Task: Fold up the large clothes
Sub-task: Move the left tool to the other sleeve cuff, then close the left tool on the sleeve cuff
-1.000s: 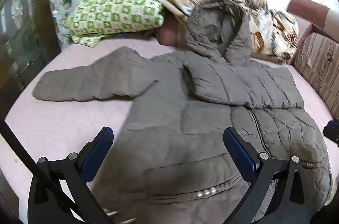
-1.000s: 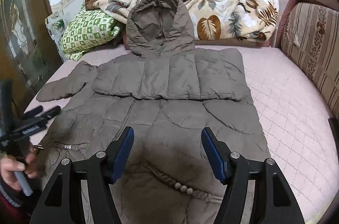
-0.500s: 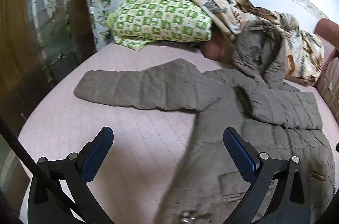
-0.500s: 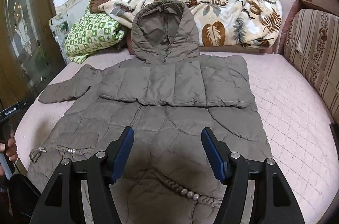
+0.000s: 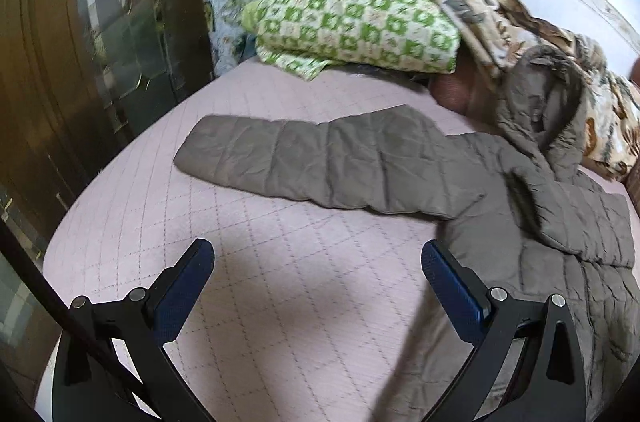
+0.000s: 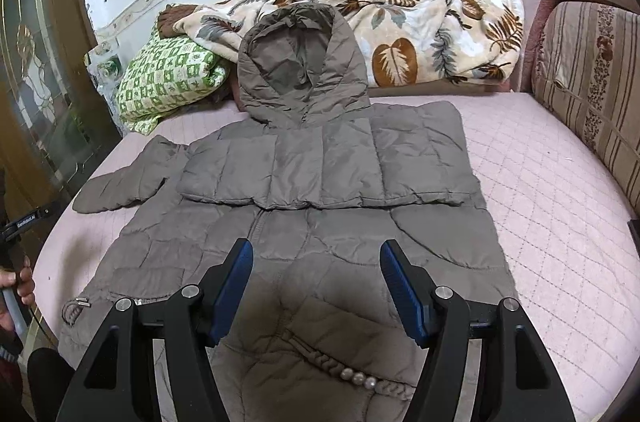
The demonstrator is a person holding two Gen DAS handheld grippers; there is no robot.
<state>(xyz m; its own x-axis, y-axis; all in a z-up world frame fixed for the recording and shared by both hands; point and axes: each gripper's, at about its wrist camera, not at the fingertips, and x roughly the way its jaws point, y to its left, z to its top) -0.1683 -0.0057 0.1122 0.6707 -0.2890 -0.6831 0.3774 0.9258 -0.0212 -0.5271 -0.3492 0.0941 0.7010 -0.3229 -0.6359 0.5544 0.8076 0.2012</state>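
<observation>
A grey-brown quilted hooded jacket (image 6: 320,222) lies flat on the pink quilted bed (image 6: 560,222). One sleeve is folded across its chest (image 6: 320,174); the other sleeve (image 5: 320,162) stretches out to the left. The hood (image 6: 300,70) rests against the bedding behind. My right gripper (image 6: 316,286) hovers open over the jacket's lower front, nothing between its blue pads. My left gripper (image 5: 318,286) is open over bare bed, just short of the outstretched sleeve (image 6: 120,182). A hand (image 6: 18,286) holding the left gripper's handle shows at the left edge of the right wrist view.
A green checked pillow (image 5: 352,22) and a leaf-print blanket (image 6: 420,34) are piled against the back wall. A striped cushion (image 6: 592,78) lines the right side. A wood-and-glass door (image 5: 80,42) stands close to the bed's left edge.
The left gripper has swung left, off the jacket's body, and now faces the outstretched sleeve over bare bed. The right gripper has stayed in place, still open.
</observation>
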